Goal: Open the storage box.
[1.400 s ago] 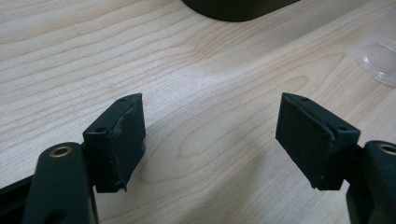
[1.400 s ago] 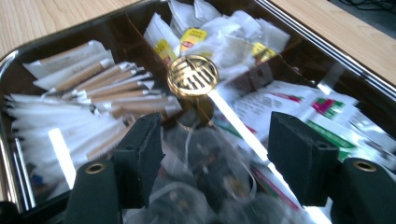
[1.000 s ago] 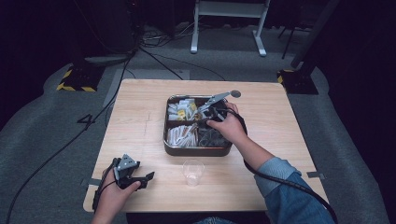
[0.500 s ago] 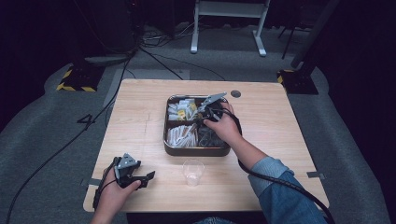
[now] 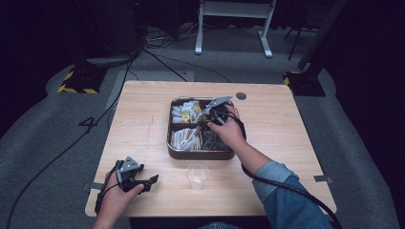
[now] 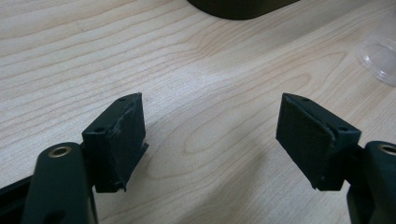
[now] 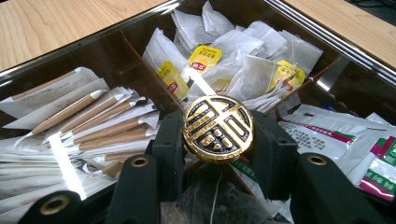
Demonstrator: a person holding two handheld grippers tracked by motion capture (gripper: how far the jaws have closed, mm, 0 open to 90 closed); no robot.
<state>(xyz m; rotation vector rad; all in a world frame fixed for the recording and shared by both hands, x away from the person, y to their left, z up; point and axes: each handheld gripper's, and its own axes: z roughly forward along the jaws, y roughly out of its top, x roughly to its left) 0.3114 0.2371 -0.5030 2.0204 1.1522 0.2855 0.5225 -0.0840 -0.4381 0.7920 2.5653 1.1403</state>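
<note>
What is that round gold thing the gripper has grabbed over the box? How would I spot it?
On the wooden table sits a metal divided box of tea bags and paper-wrapped sticks. Over its middle, the right gripper is shut on a round knob. It is the one shiny thing there: a gold disc with a black raised emblem, amid white sachets.
</note>
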